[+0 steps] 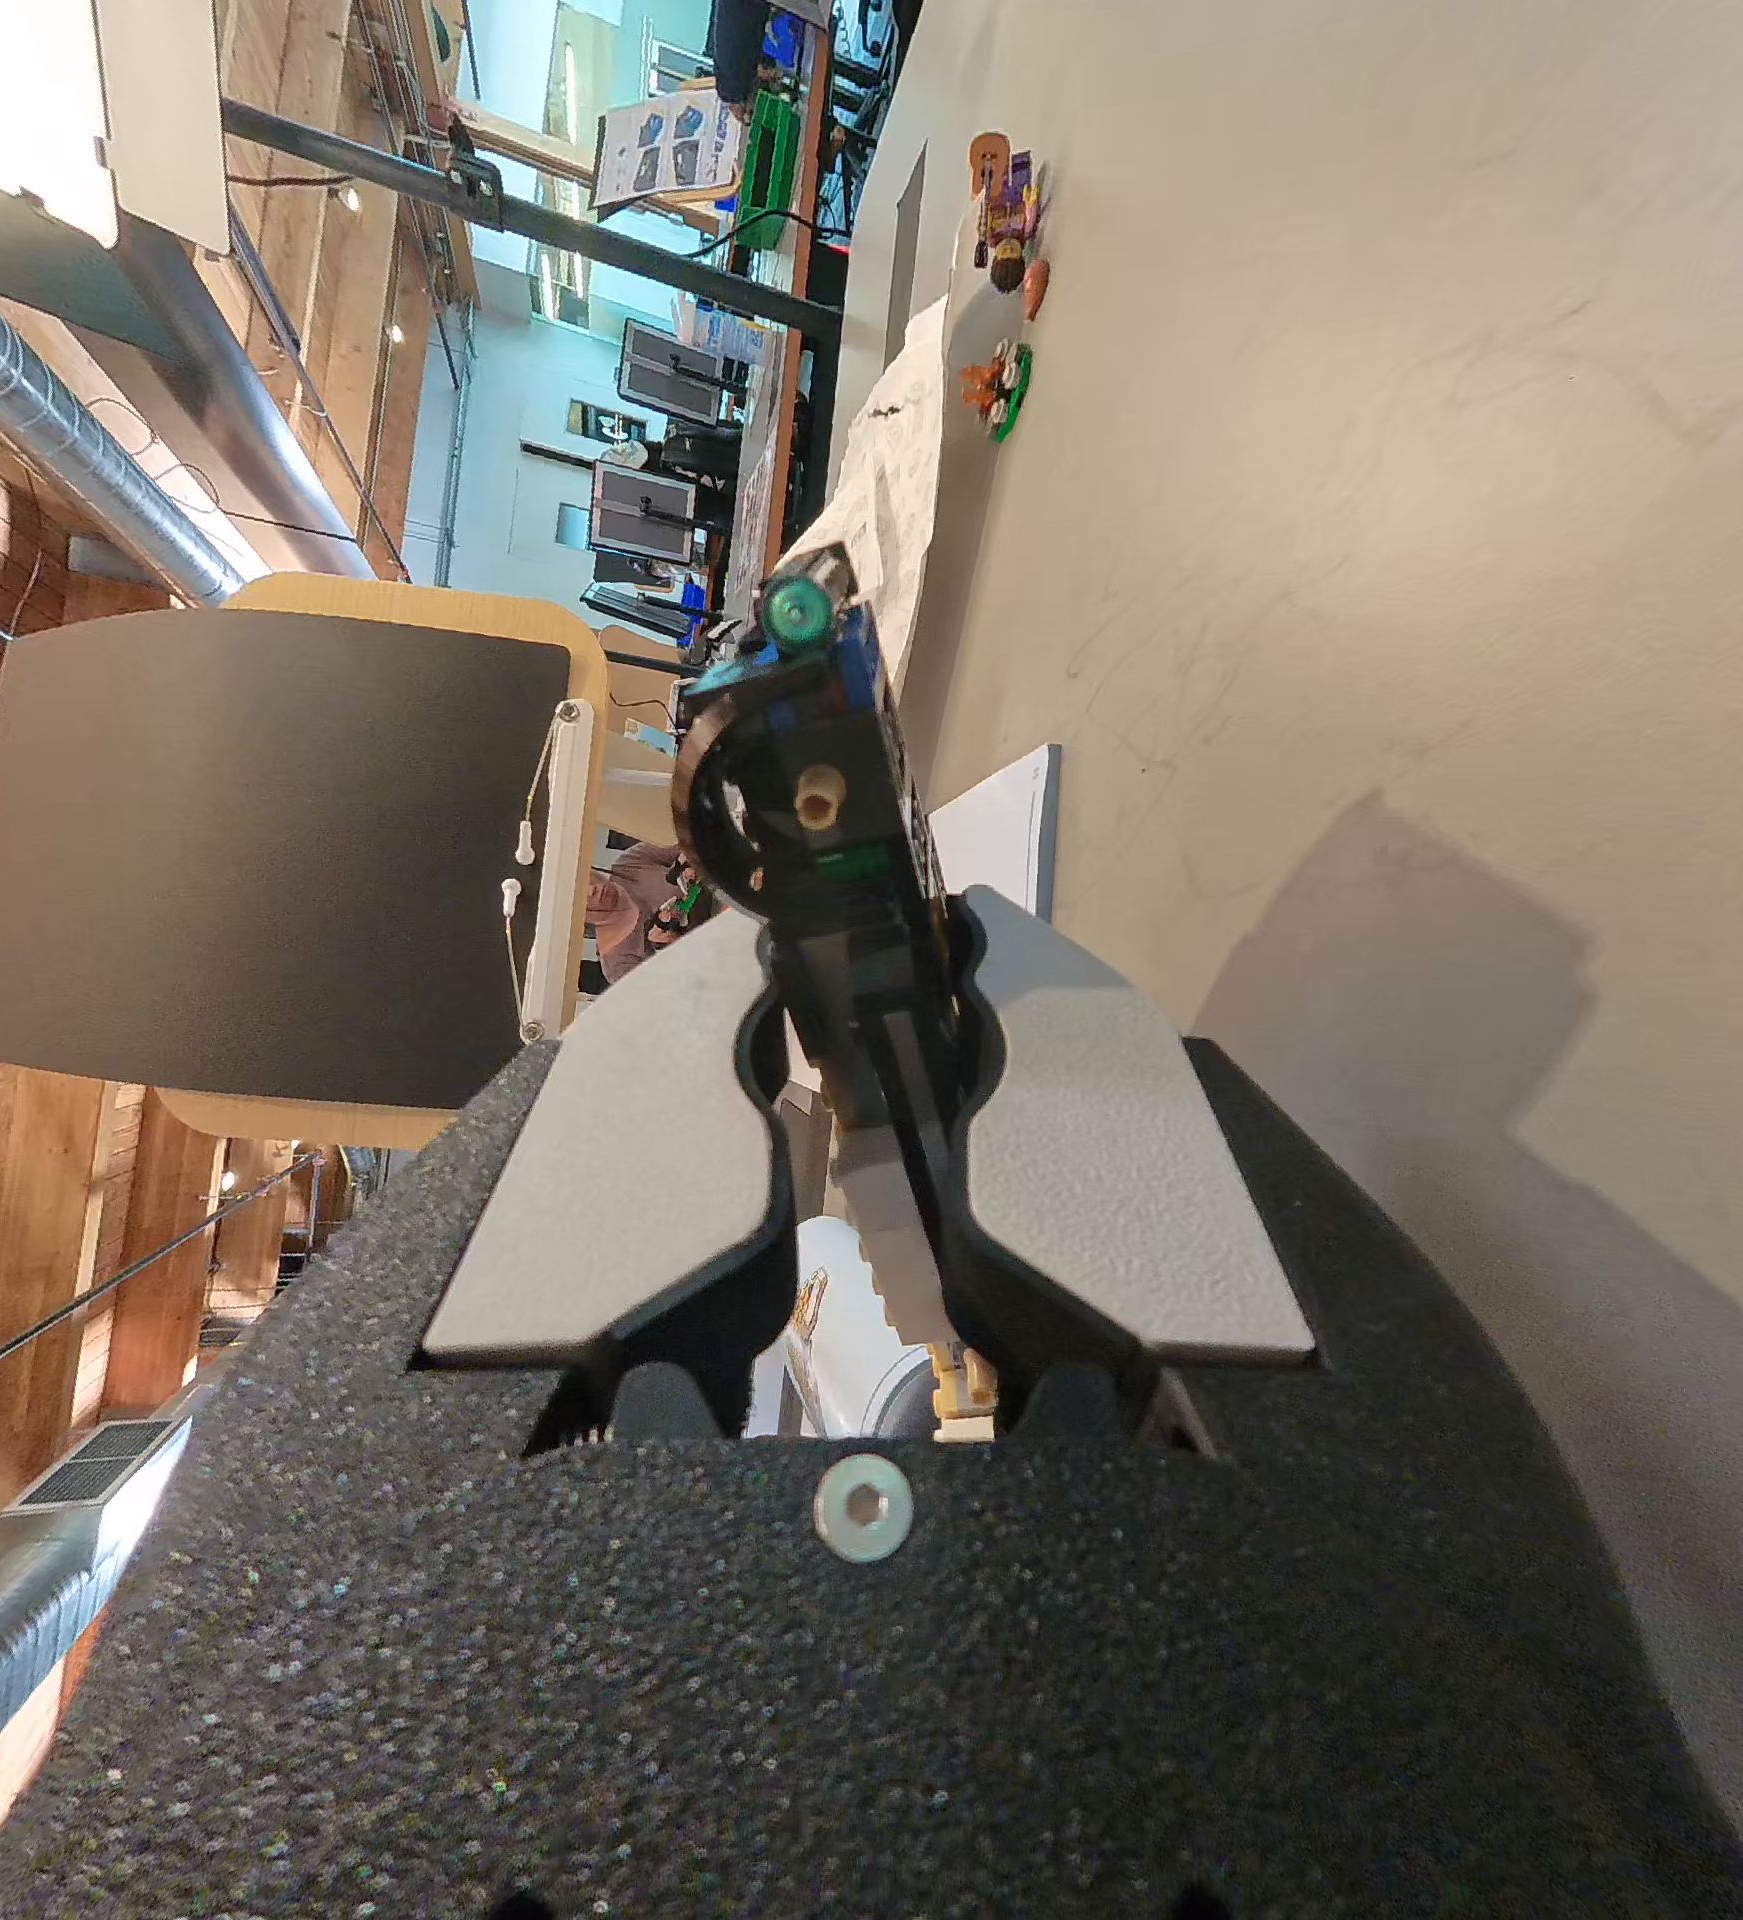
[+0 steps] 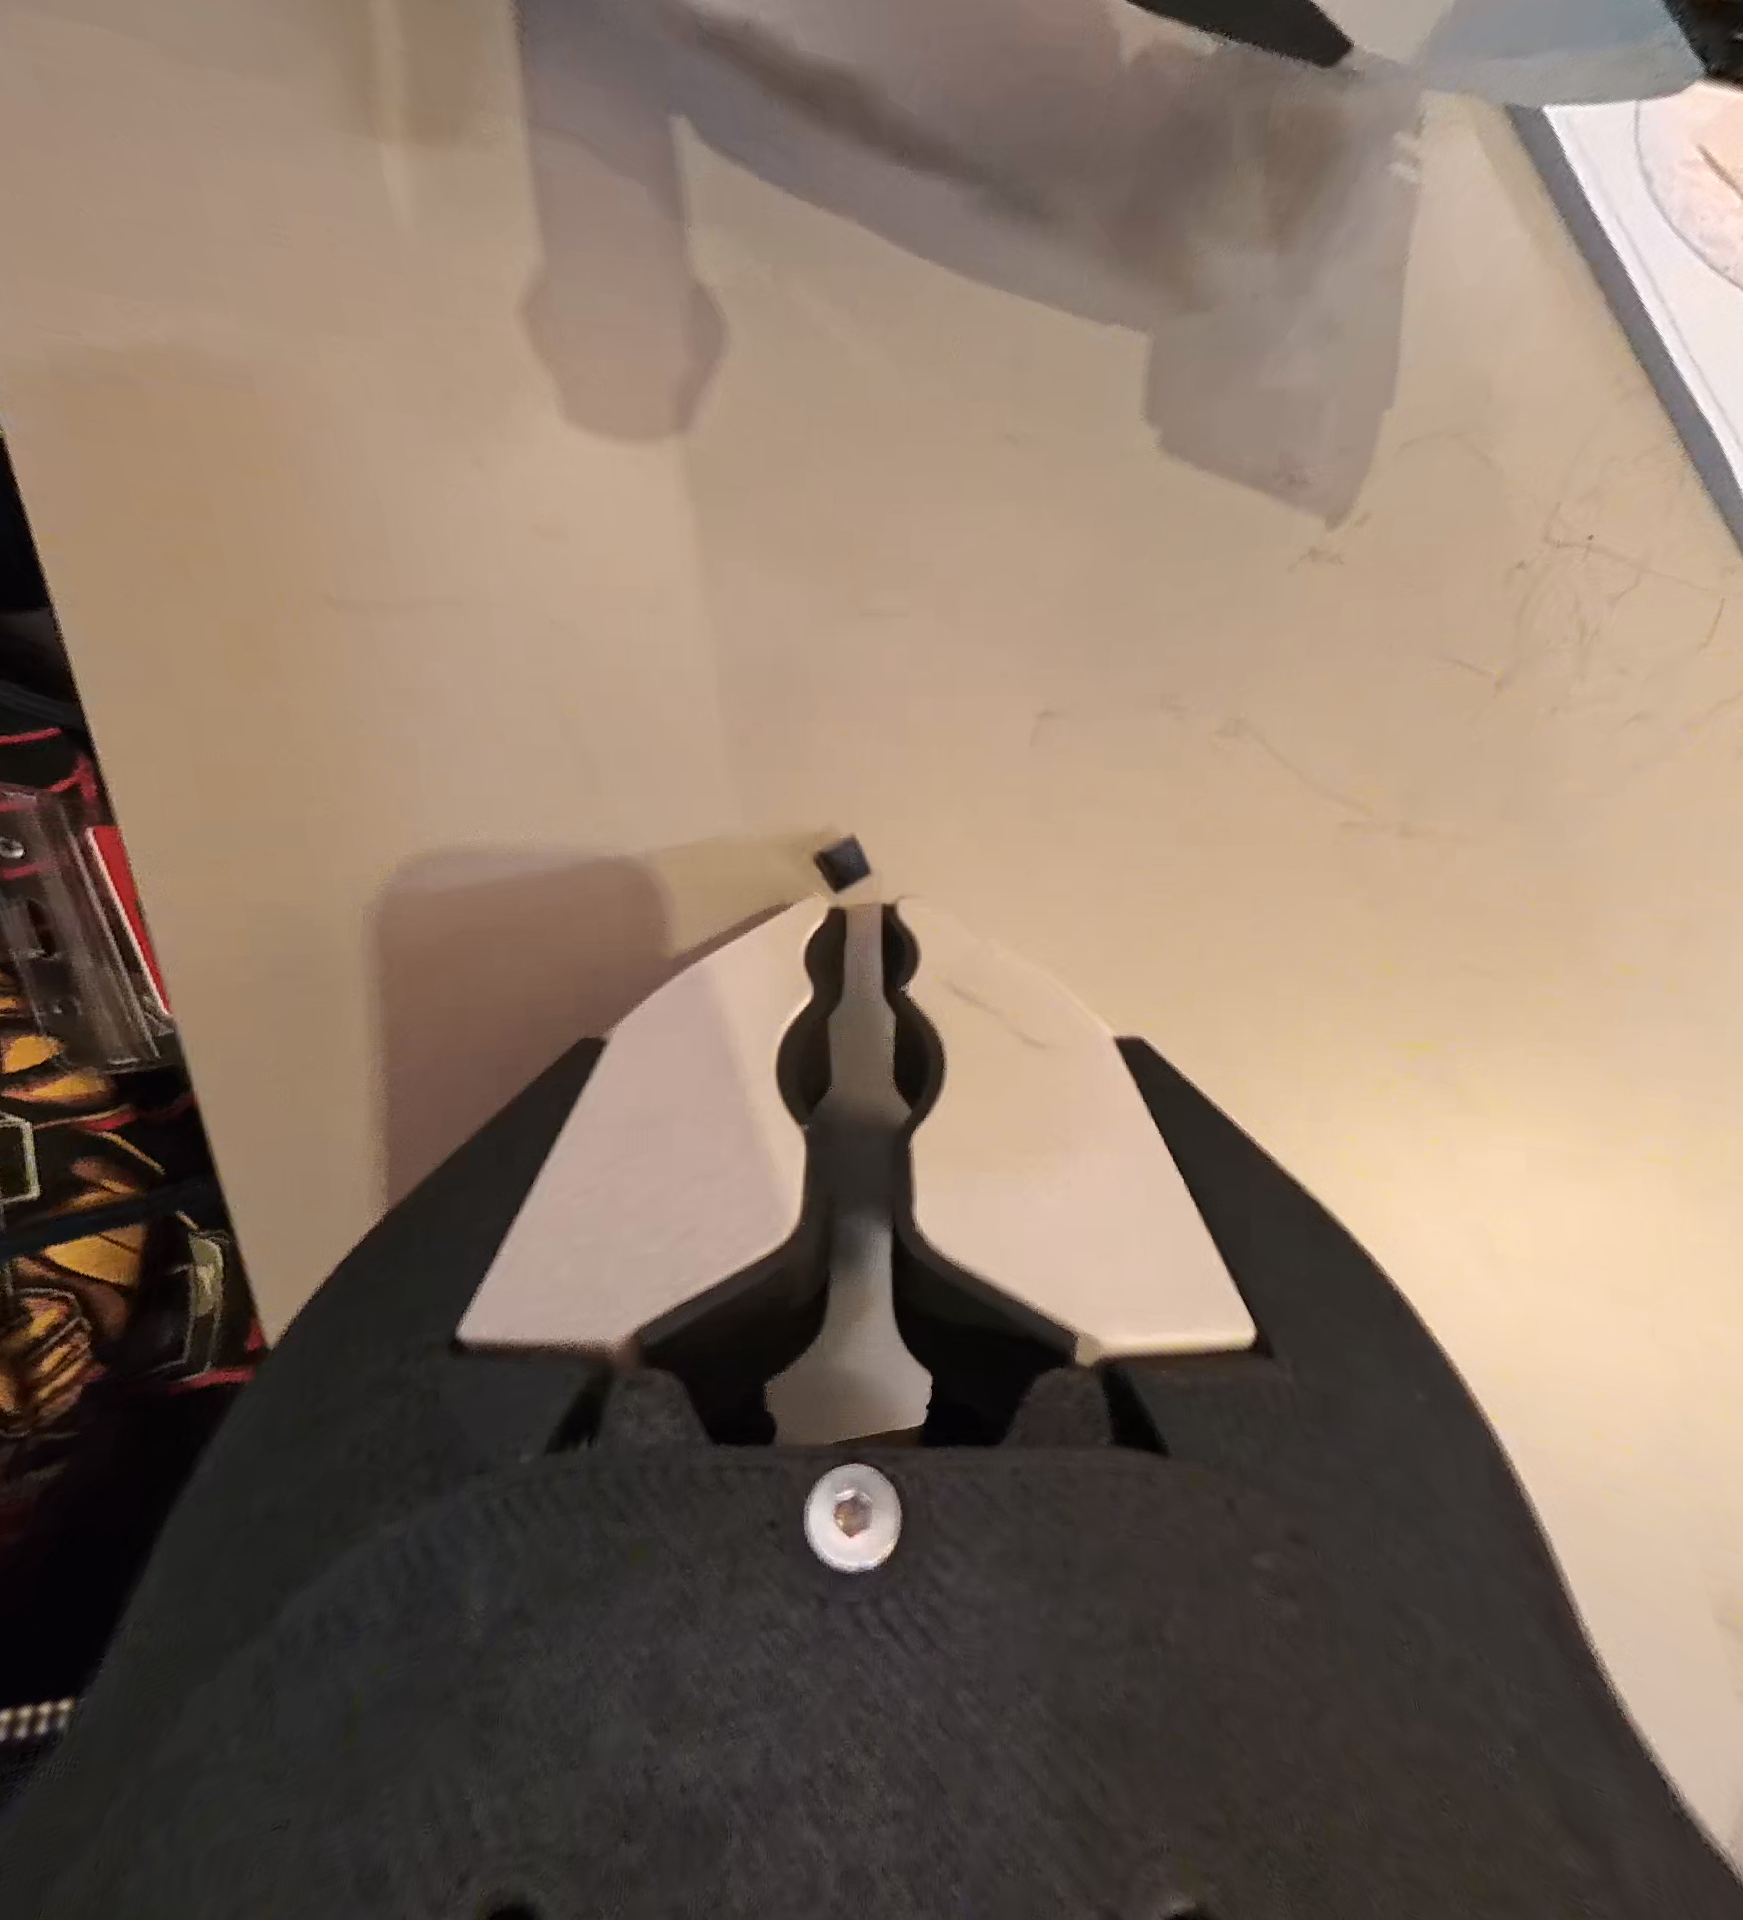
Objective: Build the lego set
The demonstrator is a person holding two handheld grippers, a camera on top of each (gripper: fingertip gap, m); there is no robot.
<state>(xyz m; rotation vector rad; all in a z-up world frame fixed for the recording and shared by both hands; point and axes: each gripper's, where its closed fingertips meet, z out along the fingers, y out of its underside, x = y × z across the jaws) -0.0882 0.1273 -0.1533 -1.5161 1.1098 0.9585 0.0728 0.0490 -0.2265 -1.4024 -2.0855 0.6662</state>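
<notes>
One black brick model (image 1: 825, 831) is held by the left hand-held gripper (image 1: 872, 935); a tiny black piece (image 2: 841, 864) is seen only beside the nearly closed right hand-held gripper (image 2: 869, 914).

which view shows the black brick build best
The left wrist view: the black brick build sits clamped between the left gripper's fingers, filling the centre. The right wrist view shows nothing of it, only a tiny black piece on the table.

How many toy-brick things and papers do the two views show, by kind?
Black brick model: 1
Toy figure: 1
Green-and-orange build: 1
Loose brown piece: 1
Small black piece: 1
Papers: 2, printed sheet, white booklet
Total: 7
</notes>
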